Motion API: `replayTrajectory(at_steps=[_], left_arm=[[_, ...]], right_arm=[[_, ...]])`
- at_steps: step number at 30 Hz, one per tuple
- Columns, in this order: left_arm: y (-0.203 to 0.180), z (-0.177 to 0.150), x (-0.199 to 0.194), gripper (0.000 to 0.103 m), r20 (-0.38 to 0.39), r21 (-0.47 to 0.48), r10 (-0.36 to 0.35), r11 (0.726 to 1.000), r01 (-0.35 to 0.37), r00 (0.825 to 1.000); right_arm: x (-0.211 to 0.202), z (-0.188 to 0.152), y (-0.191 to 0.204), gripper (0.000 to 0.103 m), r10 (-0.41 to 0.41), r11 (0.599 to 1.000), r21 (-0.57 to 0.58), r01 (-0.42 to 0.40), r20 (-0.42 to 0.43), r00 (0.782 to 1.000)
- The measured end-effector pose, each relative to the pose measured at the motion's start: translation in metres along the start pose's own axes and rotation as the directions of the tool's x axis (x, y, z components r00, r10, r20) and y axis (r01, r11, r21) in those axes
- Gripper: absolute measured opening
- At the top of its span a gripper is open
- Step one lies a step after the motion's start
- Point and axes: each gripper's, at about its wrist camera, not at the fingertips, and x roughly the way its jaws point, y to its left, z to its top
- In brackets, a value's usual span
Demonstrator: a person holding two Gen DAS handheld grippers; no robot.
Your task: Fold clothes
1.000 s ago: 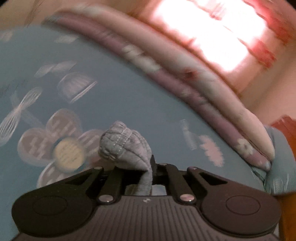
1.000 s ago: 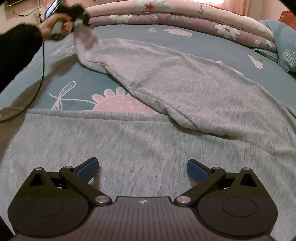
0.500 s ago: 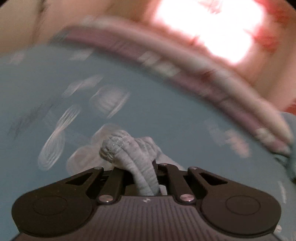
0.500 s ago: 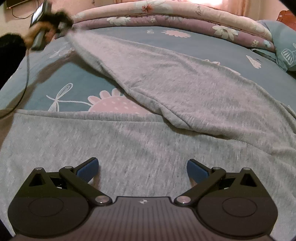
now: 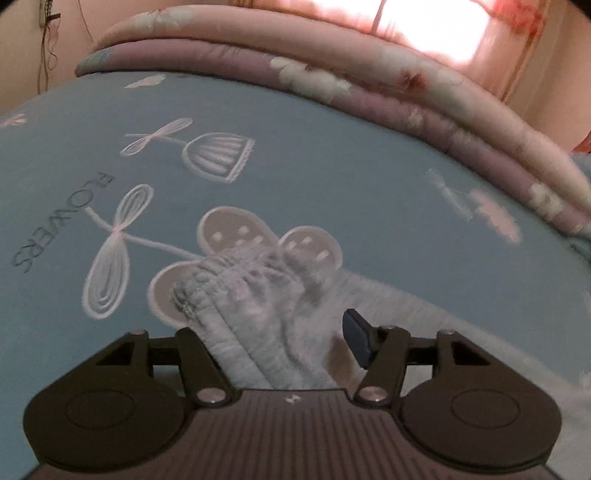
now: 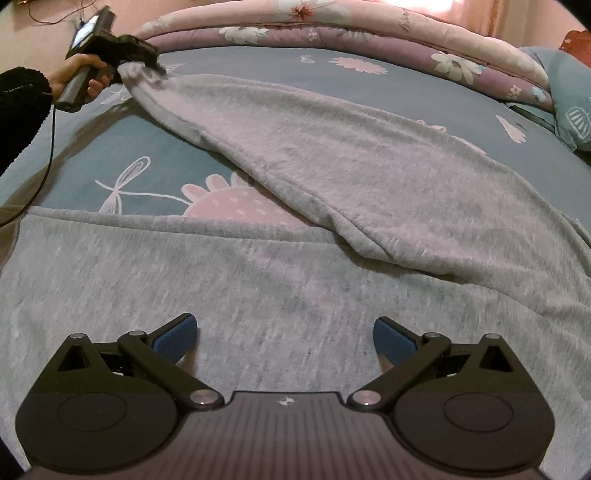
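We see the grey garment (image 6: 332, 192) spread over the blue flowered bedsheet (image 6: 155, 147). Ahead of the right gripper (image 6: 284, 338) the cloth lies flat and wide, reaching both sides of the view. Beyond it one long panel is folded over; its near edge runs diagonally from the fold ahead-right of the tool up to the far left corner. Between that edge and the flat panel's straight hem a wedge of bare sheet stays open, ahead-left of the tool. A rolled pink and purple quilt (image 6: 369, 33) closes off the far side of the bed.

The long axis of the folded panel runs from near right to far left and tapers to a bunched cuff (image 5: 236, 291), which sits at the left gripper (image 6: 142, 55), held by a hand (image 6: 79, 75) in a dark sleeve (image 6: 22, 110).

Left gripper (image 5: 280, 332): its jaws are opening. The cuff lies between them, slumped toward the left side, clear of the blue right pad (image 5: 356, 338); the left pad is hidden behind cloth.

Right gripper: jaws spread wide, nothing between the pads, poised over the flat panel; contact with the cloth we cannot tell.

Compared with one second ago: the left jaws then pinched the cuff tight. The left gripper now sits farther from the right tool and lower, and the panel lies straighter. The right gripper is unchanged.
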Motion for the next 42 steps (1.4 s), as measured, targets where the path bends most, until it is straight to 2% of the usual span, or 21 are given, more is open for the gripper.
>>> replayTrajectory(at_steps=[2, 3, 4, 5, 8, 10, 12, 14, 16, 19, 21, 23, 26, 28, 31, 32, 35, 36, 37, 41, 42], left_arm=[[0.013, 0.000, -0.001, 0.066, -0.010, -0.111, 0.040, 0.993, -0.041, 0.999], [0.026, 0.001, -0.002, 0.068, -0.026, -0.237, 0.024, 0.971, -0.030, 0.999], [0.040, 0.001, -0.003, 0.068, -0.035, -0.360, 0.001, 0.933, -0.013, 0.999], [0.055, -0.002, -0.006, 0.068, -0.005, -0.484, -0.055, 0.874, 0.045, 0.998], [0.068, -0.001, -0.023, 0.068, 0.037, -0.607, 0.030, 0.794, -0.002, 0.999], [0.046, 0.007, -0.036, 0.068, 0.031, -0.483, 0.122, 0.871, -0.092, 0.992], [0.017, 0.005, -0.046, 0.068, 0.037, -0.335, 0.050, 0.941, -0.035, 0.998], [-0.016, -0.006, -0.052, 0.069, 0.005, -0.197, -0.101, 0.975, 0.100, 0.995], [-0.060, -0.028, -0.059, 0.069, -0.044, -0.015, -0.224, 0.975, 0.223, 0.974], [-0.121, -0.069, -0.070, 0.069, -0.103, 0.219, -0.330, 0.913, 0.345, 0.938], [-0.146, -0.093, -0.070, 0.069, -0.150, 0.285, -0.363, 0.875, 0.392, 0.919], [-0.156, -0.111, -0.065, 0.069, -0.191, 0.297, -0.395, 0.850, 0.436, 0.899], [-0.157, -0.128, -0.056, 0.069, -0.240, 0.312, -0.358, 0.852, 0.421, 0.902], [-0.153, -0.137, -0.051, 0.069, -0.273, 0.318, -0.302, 0.868, 0.382, 0.914], [-0.141, -0.141, -0.067, 0.072, -0.261, 0.322, -0.276, 0.879, 0.353, 0.925], [-0.138, -0.142, -0.072, 0.072, -0.256, 0.319, -0.244, 0.892, 0.319, 0.936], [-0.130, -0.145, -0.098, 0.071, -0.168, 0.352, -0.165, 0.911, 0.216, 0.972], [-0.128, -0.148, -0.108, 0.072, -0.133, 0.357, -0.175, 0.910, 0.212, 0.976], [-0.126, -0.150, -0.117, 0.073, -0.113, 0.334, -0.196, 0.916, 0.223, 0.974], [-0.124, -0.158, -0.148, 0.080, -0.033, 0.223, -0.268, 0.937, 0.268, 0.963], [-0.127, -0.160, -0.148, 0.080, -0.006, 0.206, -0.256, 0.946, 0.252, 0.967]], right_arm=[[-0.001, 0.000, 0.002, 0.103, 0.001, 1.000, -0.009, -0.001, 0.002, 1.000], [-0.002, 0.000, 0.002, 0.103, -0.001, 1.000, -0.010, 0.001, 0.002, 1.000], [-0.002, 0.000, 0.003, 0.103, 0.000, 1.000, -0.010, 0.000, 0.001, 1.000], [-0.002, 0.000, 0.003, 0.103, 0.002, 1.000, -0.010, -0.002, -0.001, 1.000], [-0.004, 0.001, 0.003, 0.103, 0.002, 1.000, -0.004, -0.002, 0.002, 1.000], [-0.006, 0.002, 0.002, 0.103, 0.007, 1.000, 0.007, -0.007, 0.004, 1.000], [-0.006, 0.002, 0.002, 0.103, 0.020, 1.000, 0.018, -0.020, 0.004, 1.000], [-0.005, 0.001, 0.004, 0.103, 0.031, 0.999, 0.029, -0.031, -0.003, 1.000], [-0.004, 0.001, 0.007, 0.103, 0.030, 0.999, 0.030, -0.030, -0.007, 1.000], [-0.006, 0.000, 0.013, 0.103, 0.025, 0.999, 0.021, -0.025, -0.011, 1.000], [-0.007, -0.002, 0.013, 0.103, 0.027, 0.999, 0.022, -0.027, -0.016, 1.000], [-0.009, -0.003, 0.011, 0.103, 0.023, 0.999, 0.034, -0.023, -0.016, 1.000], [-0.009, -0.005, 0.004, 0.103, 0.023, 0.998, 0.059, -0.022, -0.023, 0.999], [-0.008, -0.006, -0.001, 0.103, 0.022, 0.997, 0.072, -0.020, -0.022, 1.000], [-0.007, -0.008, -0.005, 0.103, 0.017, 0.996, 0.087, -0.015, -0.017, 1.000], [-0.006, -0.009, -0.005, 0.103, 0.012, 0.997, 0.082, -0.011, -0.015, 1.000], [-0.004, -0.015, -0.003, 0.103, -0.010, 0.999, 0.034, 0.010, 0.002, 1.000], [-0.003, -0.018, -0.001, 0.103, -0.014, 1.000, 0.001, 0.014, 0.024, 1.000], [-0.003, -0.021, -0.002, 0.103, -0.010, 1.000, -0.019, 0.010, 0.043, 0.999], [-0.009, -0.011, -0.013, 0.103, 0.008, 0.999, 0.049, -0.009, 0.006, 1.000], [-0.014, -0.007, -0.016, 0.100, 0.030, 0.998, 0.061, -0.031, 0.014, 0.999]])
